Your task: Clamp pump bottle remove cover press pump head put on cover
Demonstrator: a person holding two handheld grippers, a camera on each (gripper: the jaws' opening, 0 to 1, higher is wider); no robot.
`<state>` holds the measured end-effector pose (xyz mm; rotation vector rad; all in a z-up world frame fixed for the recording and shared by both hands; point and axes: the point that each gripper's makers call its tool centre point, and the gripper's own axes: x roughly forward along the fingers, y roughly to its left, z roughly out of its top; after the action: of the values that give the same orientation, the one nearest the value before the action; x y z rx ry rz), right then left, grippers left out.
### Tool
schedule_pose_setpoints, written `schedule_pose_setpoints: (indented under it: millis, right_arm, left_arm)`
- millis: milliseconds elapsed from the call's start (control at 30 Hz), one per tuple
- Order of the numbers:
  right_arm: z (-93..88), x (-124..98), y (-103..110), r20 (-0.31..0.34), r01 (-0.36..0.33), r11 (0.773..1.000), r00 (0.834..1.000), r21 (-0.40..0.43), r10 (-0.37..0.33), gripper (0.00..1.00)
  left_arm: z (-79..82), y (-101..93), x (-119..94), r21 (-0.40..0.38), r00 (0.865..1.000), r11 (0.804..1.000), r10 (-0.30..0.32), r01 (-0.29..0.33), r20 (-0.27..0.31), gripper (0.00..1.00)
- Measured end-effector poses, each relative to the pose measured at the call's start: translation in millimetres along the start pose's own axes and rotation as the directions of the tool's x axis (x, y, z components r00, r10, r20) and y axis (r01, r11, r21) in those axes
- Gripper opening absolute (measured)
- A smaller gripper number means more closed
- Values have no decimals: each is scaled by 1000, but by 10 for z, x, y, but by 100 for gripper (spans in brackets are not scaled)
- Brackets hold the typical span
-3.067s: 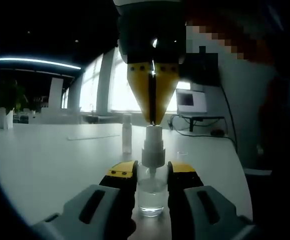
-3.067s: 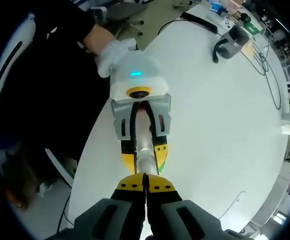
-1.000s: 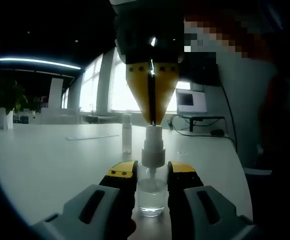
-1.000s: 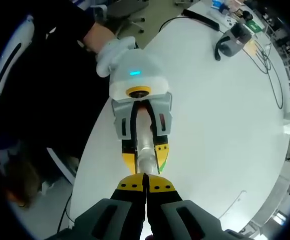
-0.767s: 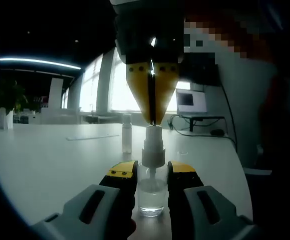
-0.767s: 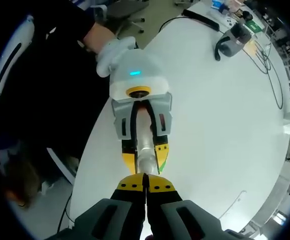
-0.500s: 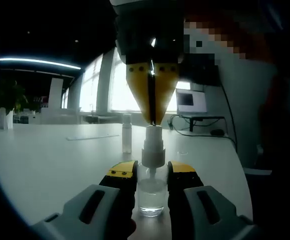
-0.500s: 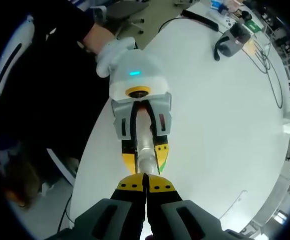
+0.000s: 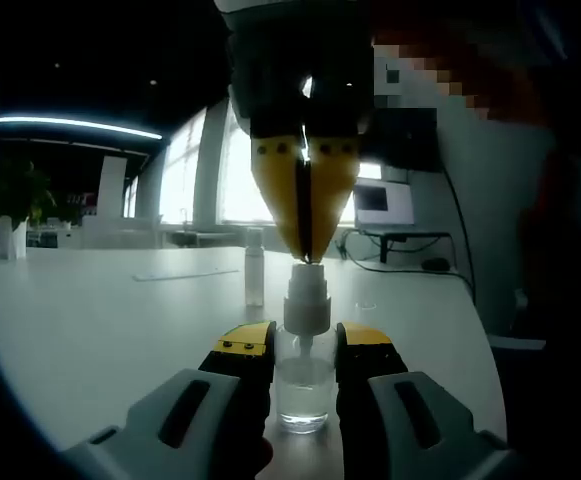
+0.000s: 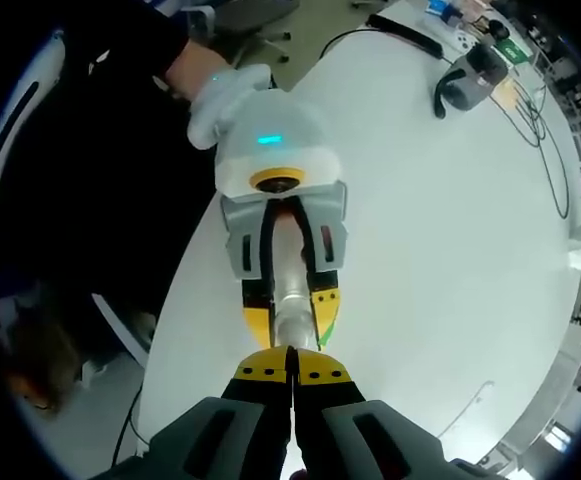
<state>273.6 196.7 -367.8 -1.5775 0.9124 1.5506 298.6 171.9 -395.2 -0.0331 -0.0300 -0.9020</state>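
The left gripper point(image 9: 305, 345) clamps the clear pump bottle point(image 9: 304, 385) upright on the white table point(image 9: 110, 310) while the right gripper point(image 9: 304, 258), jaws closed, presses its tip down on the pump head point(image 9: 307, 290)

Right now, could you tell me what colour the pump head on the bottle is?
White, on the pump head above the clear bottle; the left gripper view shows it best.
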Motion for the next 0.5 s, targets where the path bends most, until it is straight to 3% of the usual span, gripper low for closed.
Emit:
schedule_pose_setpoints:
  millis: [167,500]
  right_arm:
    - [-39,-82,-192,3,-7,1000,1000,13,7,0]
    - [-13,-74,-47,4,-20,999,1000,32,20,0]
  left_arm:
    - [0,-5,-3,0,1000,1000,-1,1,0,15]
    - [7,-27,-5,-1,1000,1000,-1,1,1,15]
